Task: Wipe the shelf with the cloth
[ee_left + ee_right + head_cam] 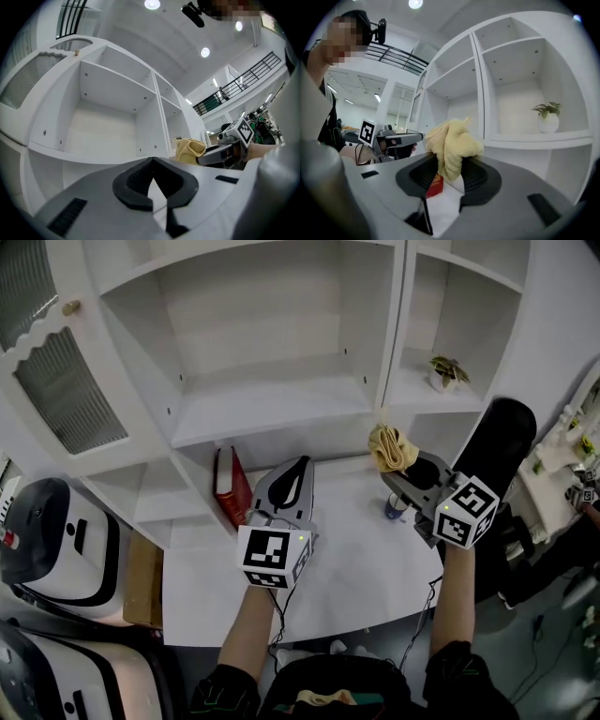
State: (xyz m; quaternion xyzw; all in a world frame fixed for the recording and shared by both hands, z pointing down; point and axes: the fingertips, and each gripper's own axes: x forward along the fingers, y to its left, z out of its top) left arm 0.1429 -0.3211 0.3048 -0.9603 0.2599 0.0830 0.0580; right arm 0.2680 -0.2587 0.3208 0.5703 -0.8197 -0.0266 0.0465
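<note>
Jaws of the right hand-held gripper point(447, 161) are clamped on a crumpled, pale-yellow cloth point(452, 143) that bunches in soft folds above them, close before the white shelf point(520, 136). The left hand-held gripper point(152, 161) has its jaw tips together, with nothing between. A potted plant point(548, 115) in the right compartment shows in the right gripper view. The left gripper view faces a bare compartment instead.

Lab-like hall, mezzanine railing point(248, 80), ceiling spotlights point(205, 52), white shelving point(272, 407)
</note>
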